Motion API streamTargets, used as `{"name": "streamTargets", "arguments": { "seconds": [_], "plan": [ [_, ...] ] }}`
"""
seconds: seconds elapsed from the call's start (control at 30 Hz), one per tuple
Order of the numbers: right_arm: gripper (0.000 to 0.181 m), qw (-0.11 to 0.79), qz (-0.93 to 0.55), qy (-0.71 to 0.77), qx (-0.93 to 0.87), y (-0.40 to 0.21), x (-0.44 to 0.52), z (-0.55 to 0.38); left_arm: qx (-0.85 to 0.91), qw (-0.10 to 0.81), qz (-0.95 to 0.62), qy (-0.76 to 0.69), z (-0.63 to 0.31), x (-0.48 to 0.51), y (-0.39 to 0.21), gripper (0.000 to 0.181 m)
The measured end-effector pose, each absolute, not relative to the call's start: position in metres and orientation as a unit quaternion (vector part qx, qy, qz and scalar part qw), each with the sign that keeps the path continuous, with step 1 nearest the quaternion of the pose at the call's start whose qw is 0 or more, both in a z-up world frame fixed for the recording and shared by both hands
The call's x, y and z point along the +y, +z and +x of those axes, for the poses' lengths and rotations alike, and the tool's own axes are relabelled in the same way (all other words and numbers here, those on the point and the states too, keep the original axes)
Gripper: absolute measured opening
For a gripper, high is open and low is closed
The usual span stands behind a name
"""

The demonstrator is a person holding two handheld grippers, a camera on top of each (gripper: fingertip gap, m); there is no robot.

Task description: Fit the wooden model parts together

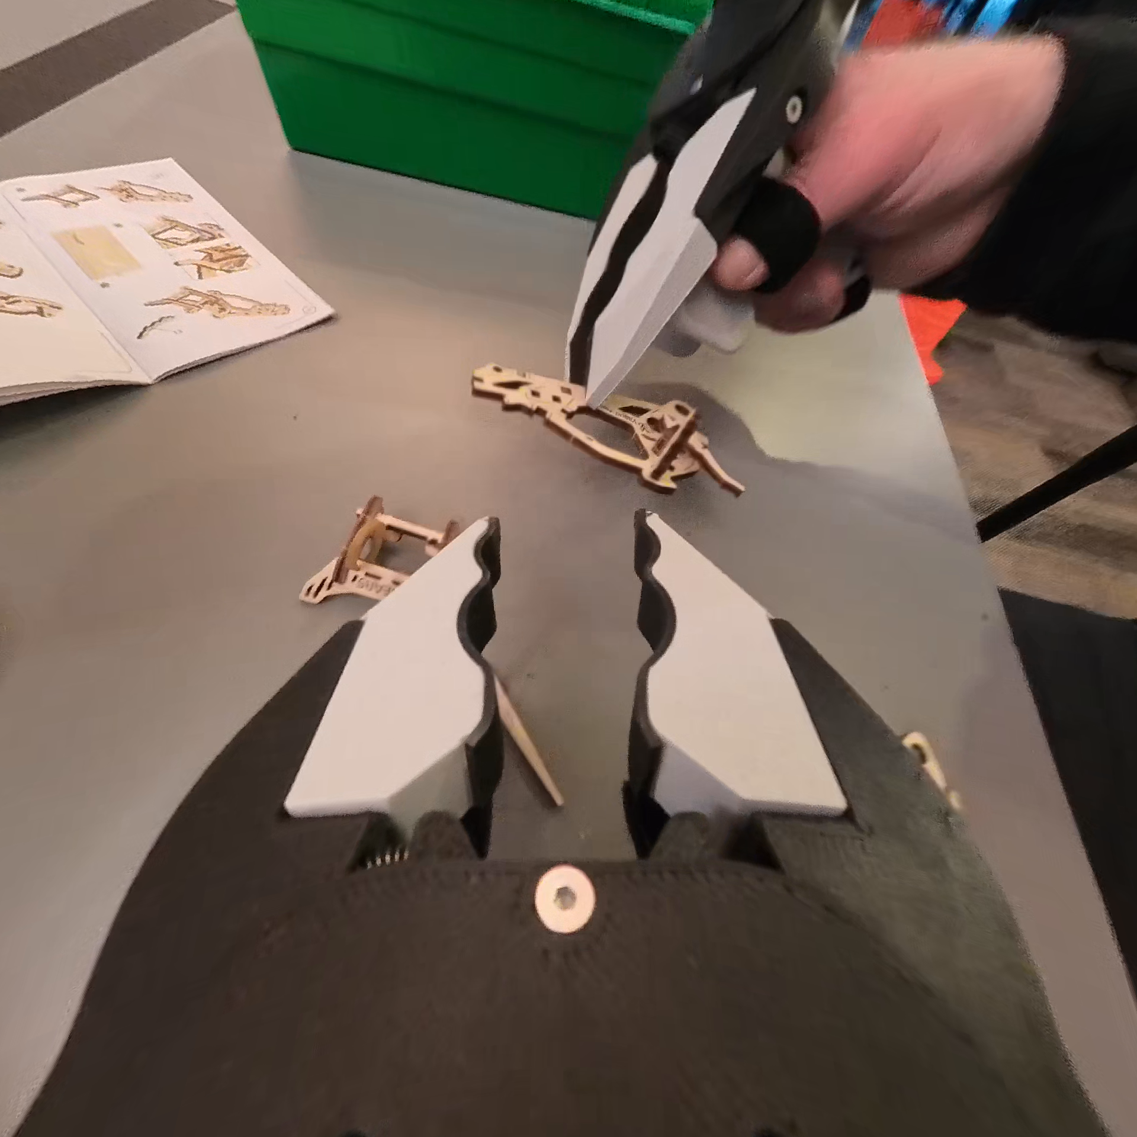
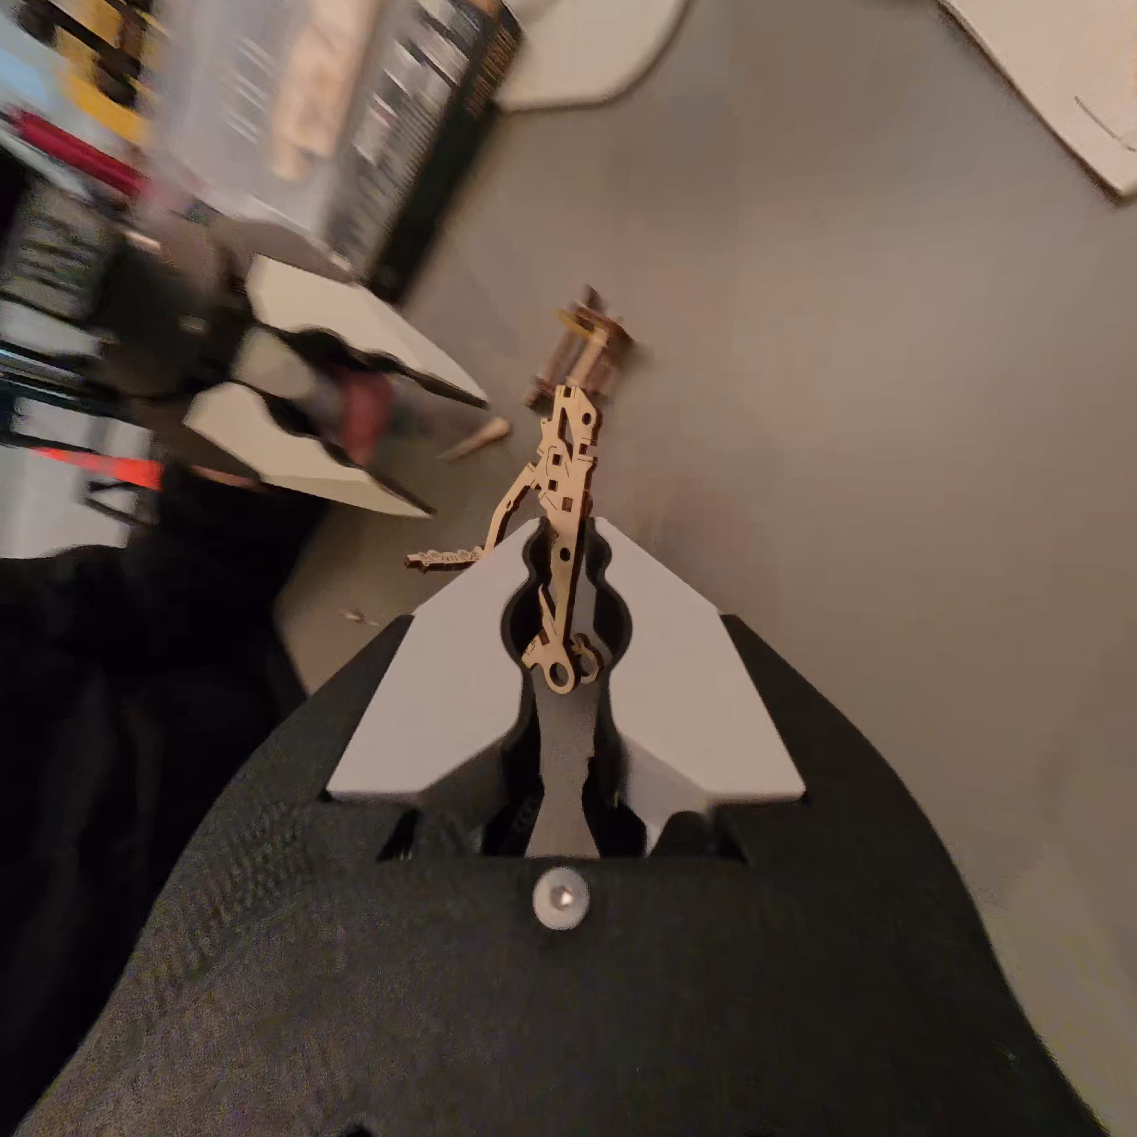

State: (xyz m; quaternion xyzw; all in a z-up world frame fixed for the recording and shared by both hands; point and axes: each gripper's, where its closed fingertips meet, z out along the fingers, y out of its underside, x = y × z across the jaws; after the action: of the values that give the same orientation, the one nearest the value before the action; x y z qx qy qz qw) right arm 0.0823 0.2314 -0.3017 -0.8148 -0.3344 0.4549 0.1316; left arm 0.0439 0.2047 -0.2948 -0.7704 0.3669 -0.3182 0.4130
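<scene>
A flat wooden frame part (image 1: pixel 670 446) lies low over the grey table (image 1: pixel 307 467). My right gripper (image 1: pixel 583 389) is shut on its middle. In the right wrist view the frame part (image 2: pixel 569 467) stands edge-on between the tips of the right gripper (image 2: pixel 567 523); I cannot tell whether it is off the table. A small wooden sub-assembly (image 1: pixel 375 554) sits just left of my left gripper (image 1: pixel 566 523), which is open and empty above the table. It also shows beyond the frame in the right wrist view (image 2: pixel 584 351). The left gripper (image 2: pixel 458 456) appears open there too.
An open instruction booklet (image 1: pixel 123 277) lies at the left and a green box (image 1: pixel 461 92) stands at the back. A thin wooden stick (image 1: pixel 529 744) lies under my left gripper. Another small wooden piece (image 1: pixel 929 763) lies near the table's right edge. A person's hand (image 1: pixel 910 172) holds the right gripper. The gap from one gripper's tips to the other's is roughly 6 cm.
</scene>
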Motion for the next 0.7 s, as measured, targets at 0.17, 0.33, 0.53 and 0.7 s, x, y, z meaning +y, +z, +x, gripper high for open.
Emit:
{"name": "streamTargets", "arguments": {
  "seconds": [0.17, 0.33, 0.53, 0.7],
  "plan": [
    [0.008, 0.181, -0.713, 0.634, -0.238, -0.246, 0.227, 0.070, 0.329, 0.440, -0.726, -0.415, 0.052, 0.198, -0.260, 0.043],
    [0.007, 0.239, -0.659, 0.692, -0.172, -0.225, 0.232, 0.068, 0.316, 0.479, -0.690, -0.441, 0.063, 0.193, -0.235, 0.040],
    [0.008, 0.286, -0.645, 0.690, -0.161, -0.218, 0.235, 0.068, 0.275, 0.503, -0.663, -0.481, 0.058, 0.194, -0.218, 0.026],
    [0.008, 0.322, -0.656, 0.661, -0.170, -0.220, 0.236, 0.066, 0.264, 0.512, -0.658, -0.484, 0.062, 0.195, -0.215, 0.023]
  ]
}}
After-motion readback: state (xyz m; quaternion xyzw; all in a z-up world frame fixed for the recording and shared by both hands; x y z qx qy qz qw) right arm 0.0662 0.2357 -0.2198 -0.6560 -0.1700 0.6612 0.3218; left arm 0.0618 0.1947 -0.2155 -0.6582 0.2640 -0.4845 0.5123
